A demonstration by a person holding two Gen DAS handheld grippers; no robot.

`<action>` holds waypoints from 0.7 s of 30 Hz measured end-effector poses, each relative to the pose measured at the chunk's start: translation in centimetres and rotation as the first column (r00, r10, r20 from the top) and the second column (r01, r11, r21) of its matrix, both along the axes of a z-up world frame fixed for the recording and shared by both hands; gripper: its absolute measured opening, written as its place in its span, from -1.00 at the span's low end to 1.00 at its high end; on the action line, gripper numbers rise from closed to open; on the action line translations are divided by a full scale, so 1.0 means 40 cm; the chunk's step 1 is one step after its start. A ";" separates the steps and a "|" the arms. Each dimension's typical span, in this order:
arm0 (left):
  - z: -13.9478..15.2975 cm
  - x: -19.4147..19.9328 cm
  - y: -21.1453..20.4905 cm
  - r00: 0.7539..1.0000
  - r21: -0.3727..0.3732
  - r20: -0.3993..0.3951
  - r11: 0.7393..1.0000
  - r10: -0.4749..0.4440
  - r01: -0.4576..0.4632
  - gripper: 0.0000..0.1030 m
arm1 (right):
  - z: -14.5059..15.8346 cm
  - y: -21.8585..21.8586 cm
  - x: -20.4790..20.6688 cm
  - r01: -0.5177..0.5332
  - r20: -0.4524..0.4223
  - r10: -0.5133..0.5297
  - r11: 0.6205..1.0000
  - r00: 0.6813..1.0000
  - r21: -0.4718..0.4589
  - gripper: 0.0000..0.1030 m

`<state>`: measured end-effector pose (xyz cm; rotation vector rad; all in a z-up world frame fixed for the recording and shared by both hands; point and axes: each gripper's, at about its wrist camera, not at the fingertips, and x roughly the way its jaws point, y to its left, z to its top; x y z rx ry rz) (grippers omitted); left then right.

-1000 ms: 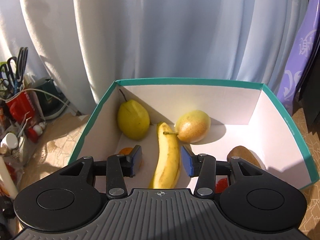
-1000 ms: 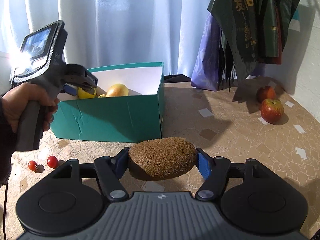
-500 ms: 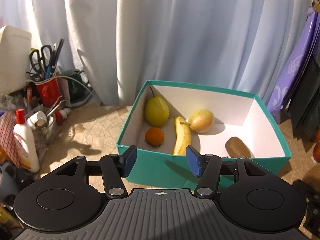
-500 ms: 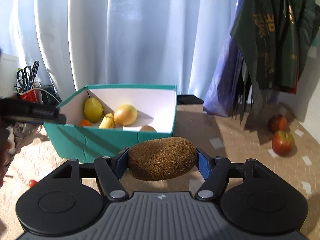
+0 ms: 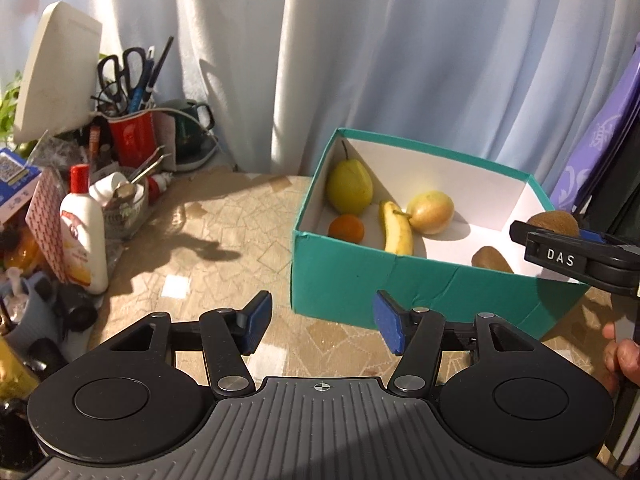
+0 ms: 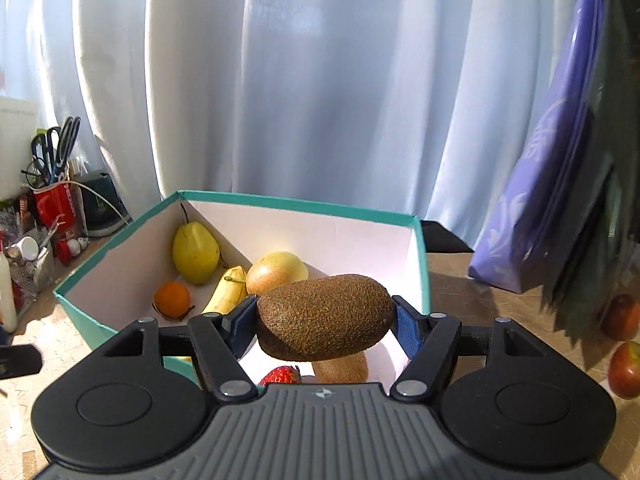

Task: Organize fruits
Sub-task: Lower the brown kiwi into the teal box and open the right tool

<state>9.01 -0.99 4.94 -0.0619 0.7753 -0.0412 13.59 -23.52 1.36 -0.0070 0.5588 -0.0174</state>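
Observation:
A teal box (image 5: pixel 344 280) (image 6: pixel 100 264) holds a green pear (image 5: pixel 350 187) (image 6: pixel 196 254), a yellow pear (image 5: pixel 431 212) (image 6: pixel 276 270), a banana (image 5: pixel 398 229) (image 6: pixel 228 294), an orange (image 5: pixel 346 227) (image 6: pixel 173 299), a kiwi (image 5: pixel 491 259) (image 6: pixel 340 368) and a strawberry (image 6: pixel 282 375). My right gripper (image 6: pixel 325 326) is shut on a second kiwi (image 6: pixel 324 316) (image 5: pixel 554 222) and holds it above the box's near right part. My left gripper (image 5: pixel 322 322) is open and empty, over the table left of the box.
Clutter stands at the table's left: a red cup with scissors and pens (image 5: pixel 130 132), a white bottle (image 5: pixel 84 236), a green kettle (image 5: pixel 188 132). A purple bag (image 6: pixel 536 208) hangs at the right. Two apples (image 6: pixel 624 340) lie on the table at the far right. A curtain hangs behind.
My left gripper has pulled back out of the box and moved left, still open. My right gripper has carried the kiwi forward to above the box.

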 end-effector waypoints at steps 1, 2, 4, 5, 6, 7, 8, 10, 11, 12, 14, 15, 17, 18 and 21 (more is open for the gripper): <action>-0.004 0.001 0.003 1.000 0.003 -0.006 1.000 0.007 -0.007 0.19 | -0.011 -0.001 0.013 -0.002 -0.009 0.002 1.000 1.000 -0.001 0.34; -0.008 0.001 0.007 1.000 0.012 -0.014 1.000 0.019 -0.019 0.19 | -0.020 -0.003 0.024 -0.003 -0.015 0.003 1.000 1.000 0.001 0.34; -0.012 0.001 0.014 0.999 0.022 -0.017 0.999 0.038 -0.037 0.19 | -0.038 -0.010 0.042 0.000 -0.030 0.000 1.000 1.000 0.009 0.34; -0.014 0.002 0.016 0.999 0.026 -0.018 0.999 0.046 -0.045 0.19 | -0.046 -0.014 0.049 0.004 -0.038 -0.003 1.000 0.999 0.014 0.34; -0.016 0.005 0.018 0.998 0.033 -0.020 0.998 0.053 -0.053 0.19 | -0.055 -0.018 0.056 0.009 -0.046 -0.008 1.000 0.999 0.020 0.34; -0.017 0.007 0.018 0.998 0.040 -0.020 0.997 0.060 -0.059 0.19 | -0.064 -0.021 0.063 0.013 -0.052 -0.012 1.000 0.999 0.023 0.34; -0.019 0.011 0.017 0.998 0.051 -0.021 0.997 0.067 -0.065 0.20 | -0.070 -0.020 0.067 0.010 -0.051 -0.009 1.000 0.999 0.016 0.34; -0.024 0.016 0.016 0.997 0.064 -0.025 0.995 0.074 -0.072 0.20 | -0.078 -0.010 0.075 0.010 -0.049 -0.011 1.000 0.999 -0.023 0.34; -0.026 0.018 0.015 0.997 0.070 -0.030 0.995 0.076 -0.074 0.20 | -0.081 -0.004 0.078 0.015 -0.052 -0.017 0.999 0.998 -0.044 0.34; -0.028 0.021 0.013 0.996 0.073 -0.035 0.995 0.076 -0.074 0.20 | -0.086 0.003 0.082 0.019 -0.056 -0.024 0.997 0.998 -0.075 0.35; -0.034 0.026 0.011 0.996 0.070 -0.045 0.995 0.074 -0.070 0.20 | -0.091 0.007 0.089 0.021 -0.050 -0.026 0.995 0.998 -0.093 0.35; -0.035 0.027 0.010 0.996 0.069 -0.048 0.995 0.073 -0.070 0.21 | -0.092 0.007 0.093 0.019 -0.050 -0.024 0.995 0.998 -0.097 0.35; -0.037 0.029 0.006 0.996 0.074 -0.049 0.995 0.070 -0.066 0.22 | -0.095 0.008 0.099 0.015 -0.051 -0.021 0.994 0.998 -0.112 0.35; -0.037 0.029 0.004 0.997 0.073 -0.049 0.995 0.068 -0.064 0.23 | -0.095 0.008 0.101 0.016 -0.051 -0.022 0.993 0.998 -0.116 0.36; -0.038 0.032 -0.002 0.997 0.077 -0.052 0.995 0.063 -0.059 0.24 | -0.098 0.010 0.108 0.014 -0.044 -0.020 0.992 0.999 -0.127 0.47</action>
